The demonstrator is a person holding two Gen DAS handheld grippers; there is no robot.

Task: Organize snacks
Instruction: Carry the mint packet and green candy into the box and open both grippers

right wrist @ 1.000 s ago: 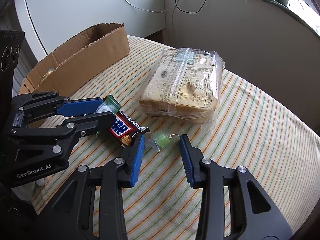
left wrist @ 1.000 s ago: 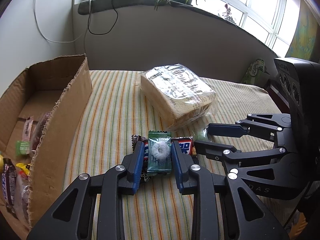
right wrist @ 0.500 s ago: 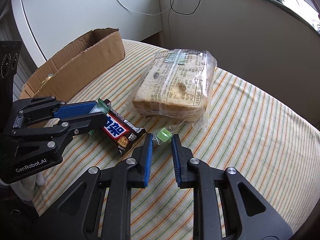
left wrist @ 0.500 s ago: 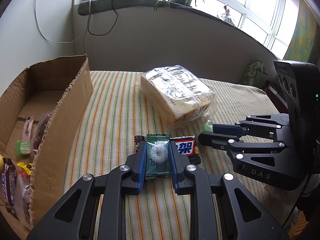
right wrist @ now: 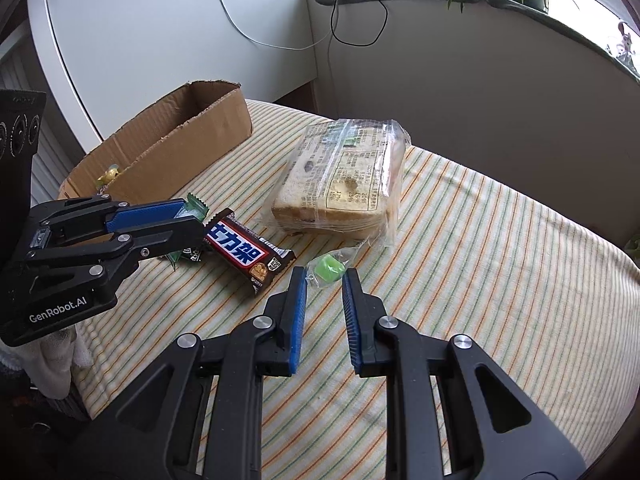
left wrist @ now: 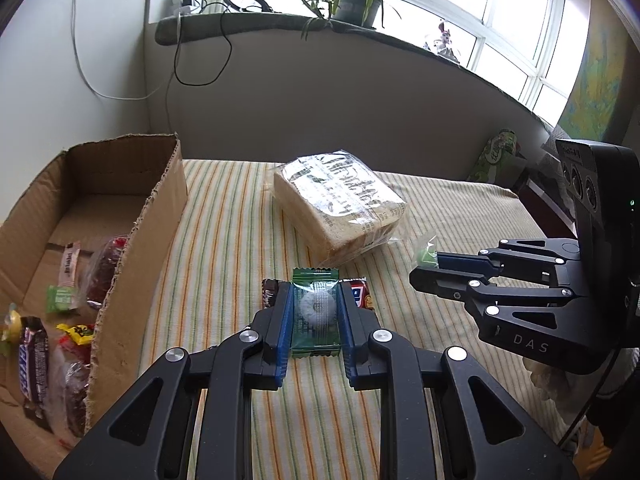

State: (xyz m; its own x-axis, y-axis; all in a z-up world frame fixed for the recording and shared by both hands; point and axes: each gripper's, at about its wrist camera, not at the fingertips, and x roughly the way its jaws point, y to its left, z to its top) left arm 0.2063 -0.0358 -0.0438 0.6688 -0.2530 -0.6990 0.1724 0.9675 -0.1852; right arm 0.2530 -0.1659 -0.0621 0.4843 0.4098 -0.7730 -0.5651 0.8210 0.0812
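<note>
The striped table (left wrist: 460,216) carries, at its left edge, the cardboard box (left wrist: 160,216), in which several wrapped snacks are already laid, so the task is judged partly done; three loose snacks and the bagged bread (left wrist: 340,204) are left; the bread lies near the middle of the table, toward its far edge; the chocolate bar (right wrist: 240,254) lies nearer the front edge, untouched. The green mint packet (left wrist: 316,312) is pinched by the narrowly set jaws of the left gripper (left wrist: 316,300); the small green candy (right wrist: 329,269) is clamped at the tips of the right gripper (right wrist: 324,276). Against the earlier frame, both pairs of jaws have been closed onto their sweets, and the candy has been lifted off the cloth.
</note>
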